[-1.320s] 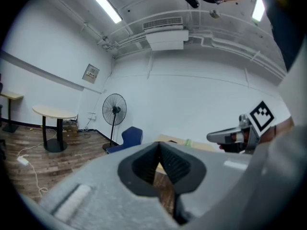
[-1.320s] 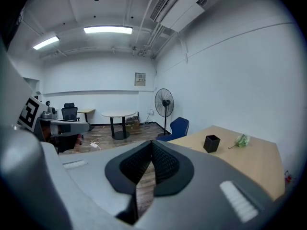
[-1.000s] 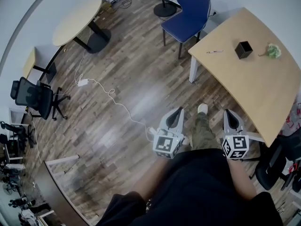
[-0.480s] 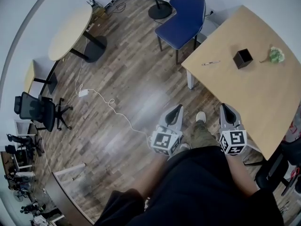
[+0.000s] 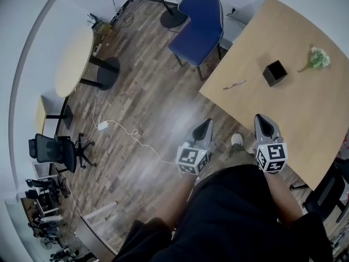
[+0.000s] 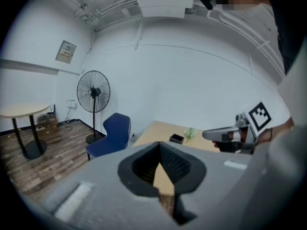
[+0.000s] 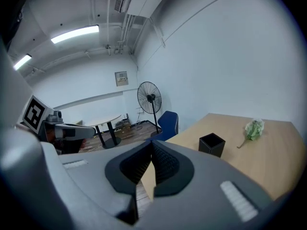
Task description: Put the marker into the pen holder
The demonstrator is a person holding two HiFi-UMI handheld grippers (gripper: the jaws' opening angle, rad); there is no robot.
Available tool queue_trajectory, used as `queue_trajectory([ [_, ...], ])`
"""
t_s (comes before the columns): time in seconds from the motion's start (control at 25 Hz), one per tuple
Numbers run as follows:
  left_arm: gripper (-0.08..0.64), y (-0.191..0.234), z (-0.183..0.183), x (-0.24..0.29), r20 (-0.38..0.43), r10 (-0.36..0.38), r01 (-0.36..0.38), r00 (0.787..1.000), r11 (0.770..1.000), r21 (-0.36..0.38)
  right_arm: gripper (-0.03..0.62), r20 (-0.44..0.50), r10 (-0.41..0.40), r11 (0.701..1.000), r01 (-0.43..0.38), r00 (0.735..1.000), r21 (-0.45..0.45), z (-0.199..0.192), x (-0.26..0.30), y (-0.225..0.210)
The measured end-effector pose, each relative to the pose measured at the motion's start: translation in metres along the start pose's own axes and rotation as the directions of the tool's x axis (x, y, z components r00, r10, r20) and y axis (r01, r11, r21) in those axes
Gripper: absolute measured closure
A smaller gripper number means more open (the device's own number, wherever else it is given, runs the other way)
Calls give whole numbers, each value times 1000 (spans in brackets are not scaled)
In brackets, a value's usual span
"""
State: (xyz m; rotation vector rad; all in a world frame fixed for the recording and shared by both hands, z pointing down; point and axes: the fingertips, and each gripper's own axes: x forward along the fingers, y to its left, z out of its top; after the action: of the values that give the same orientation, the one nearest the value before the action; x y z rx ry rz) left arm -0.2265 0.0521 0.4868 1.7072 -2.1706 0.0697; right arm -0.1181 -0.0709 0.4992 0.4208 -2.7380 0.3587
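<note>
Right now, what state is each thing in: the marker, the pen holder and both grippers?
pen holder: upright, mouth up.
marker: lying flat on the table, apart from the pen holder.
left gripper: jaws together, empty.
right gripper: jaws together, empty.

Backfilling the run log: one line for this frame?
stage: pre-grasp | left gripper: shut, empty | right gripper: shut, empty | marker: on table, apart from pen holder
</note>
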Motion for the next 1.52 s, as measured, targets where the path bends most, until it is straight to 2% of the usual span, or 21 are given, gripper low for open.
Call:
queue_trajectory([
  [0.12,558,7,-7,38,-50,-11,11,999,1000,-12,591,-16,-25,999,25,1000,28,1,18,-36],
  [0.32,558,18,-19,98,-130,-28,35,991,998,49,591,-45,-25,999,26,999,22,0,43,-67],
  [0.48,558,28,-46,146,-237,-53,81,970,990,112,591,-63,-55,997,58,997,55,-2,52,-82],
  [0.68,558,50,-77,207,-332,-97,156,938,975,156,591,-97,-98,991,106,990,84,-15,70,-88],
  [0.88,558,51,-97,253,-416,-158,251,896,951,180,591,-85,-100,987,110,991,116,-18,70,-82],
  [1.04,557,50,-115,281,-476,-227,336,850,929,157,591,-97,-126,982,138,987,130,-24,81,-88],
  [1.12,502,51,-125,291,-506,-240,361,828,920,155,591,-106,-127,982,140,986,126,-24,87,-91],
  [1.24,497,49,-135,310,-542,-245,392,804,903,173,591,-111,-130,981,144,985,127,-22,92,-100],
  [1.32,483,48,-143,323,-569,-247,422,784,885,196,591,-109,-143,978,157,984,135,-20,94,-106],
  [1.52,483,39,-166,344,-653,-243,517,717,814,265,591,-141,-187,961,211,972,178,-35,88,-114],
])
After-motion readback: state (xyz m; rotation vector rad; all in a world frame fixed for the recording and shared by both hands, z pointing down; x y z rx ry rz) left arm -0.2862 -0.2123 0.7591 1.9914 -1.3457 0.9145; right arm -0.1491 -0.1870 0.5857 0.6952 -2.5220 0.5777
